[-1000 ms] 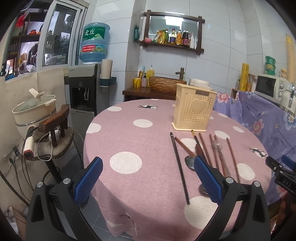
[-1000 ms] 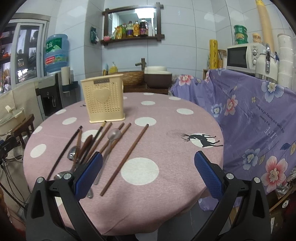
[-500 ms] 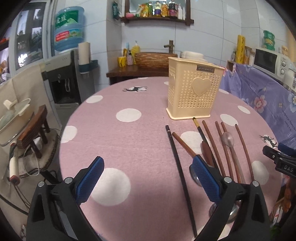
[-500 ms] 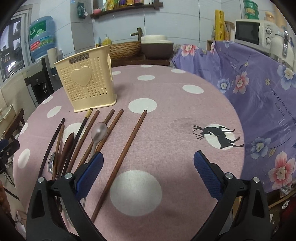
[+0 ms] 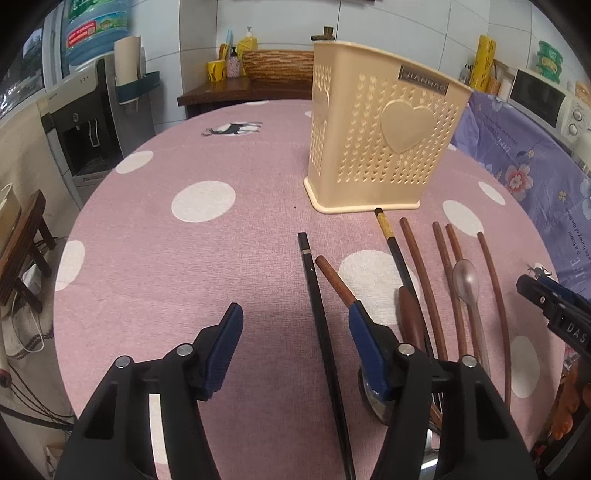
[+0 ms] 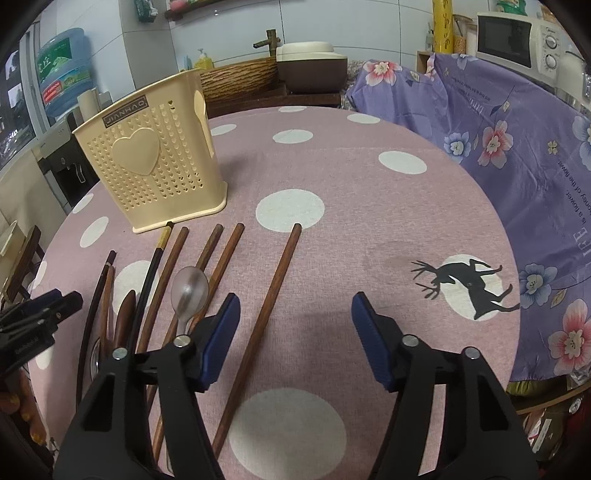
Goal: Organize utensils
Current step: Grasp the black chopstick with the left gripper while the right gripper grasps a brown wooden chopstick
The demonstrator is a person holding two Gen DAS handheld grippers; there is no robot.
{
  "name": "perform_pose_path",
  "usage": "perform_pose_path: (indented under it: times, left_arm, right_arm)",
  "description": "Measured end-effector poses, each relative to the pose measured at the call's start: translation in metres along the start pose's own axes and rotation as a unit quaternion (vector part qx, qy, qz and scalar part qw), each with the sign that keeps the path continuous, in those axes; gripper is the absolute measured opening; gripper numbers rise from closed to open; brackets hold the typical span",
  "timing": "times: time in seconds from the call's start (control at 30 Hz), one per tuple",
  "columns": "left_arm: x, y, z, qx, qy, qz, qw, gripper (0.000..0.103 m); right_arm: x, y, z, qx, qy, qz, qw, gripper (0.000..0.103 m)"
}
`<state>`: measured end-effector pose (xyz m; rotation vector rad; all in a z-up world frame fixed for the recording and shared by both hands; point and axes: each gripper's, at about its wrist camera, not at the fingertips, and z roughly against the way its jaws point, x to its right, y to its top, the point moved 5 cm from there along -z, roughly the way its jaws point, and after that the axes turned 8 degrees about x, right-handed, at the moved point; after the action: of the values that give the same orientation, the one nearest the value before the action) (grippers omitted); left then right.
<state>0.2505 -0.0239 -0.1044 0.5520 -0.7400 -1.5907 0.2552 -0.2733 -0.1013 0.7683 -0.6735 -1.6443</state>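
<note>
Gaping empty: left gripper [image 5: 295, 332], right gripper [image 6: 295, 321].

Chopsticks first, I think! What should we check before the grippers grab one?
1. Left gripper open, nothing held: ok.
2. Right gripper open, nothing held: ok.
3. Black chopstick lies between the left fingers: ok.
4. Brown chopstick lies apart from the others, between the right fingers: ok.
5. Yellow utensil basket upright on the table: ok.
6. Room inside the basket: cannot tell.

Home kitchen-dining area: microwave [image 6: 511, 37], water dispenser [image 5: 85, 122], tiled wall [image 6: 369, 22], apparently a rice cooker [image 6: 310, 66].
</note>
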Motion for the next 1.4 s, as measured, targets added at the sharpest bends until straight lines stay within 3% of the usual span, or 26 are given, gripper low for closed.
perform_pose_path:
  times: [0.27, 0.53, 0.63, 1.0, 1.2, 1.4]
  left_arm:
    - [-0.001, -0.001, -0.014, -0.021, 0.002, 0.004, 0.9998, 0.048]
    - [0.005, 0.008, -0.033, -0.026, 0.017, -0.021, 0.9993, 0.043]
    - [0.006, 0.016, -0.041, -0.026, 0.027, -0.031, 0.9988, 0.036]
    - [0.011, 0.019, -0.044, -0.025, 0.027, -0.043, 0.9984, 0.018]
    - [0.013, 0.018, -0.043, -0.025, 0.023, -0.047, 0.9983, 0.015]
    - [0.014, 0.02, -0.045, -0.026, 0.02, -0.049, 0.9983, 0.012]
  right_arm:
    - [-0.005, 0.006, -0.023, -0.026, -0.012, -0.001, 1.0, 0.044]
    - [-0.005, 0.009, -0.028, -0.028, -0.017, -0.002, 0.999, 0.043]
    - [-0.002, 0.01, -0.03, -0.029, -0.02, -0.007, 0.999, 0.043]
    - [-0.01, 0.013, -0.054, -0.057, -0.02, -0.002, 0.998, 0.029]
    - [-0.019, 0.019, -0.064, -0.054, -0.027, 0.015, 0.998, 0.025]
    - [-0.024, 0.024, -0.072, -0.051, -0.03, 0.027, 0.998, 0.013]
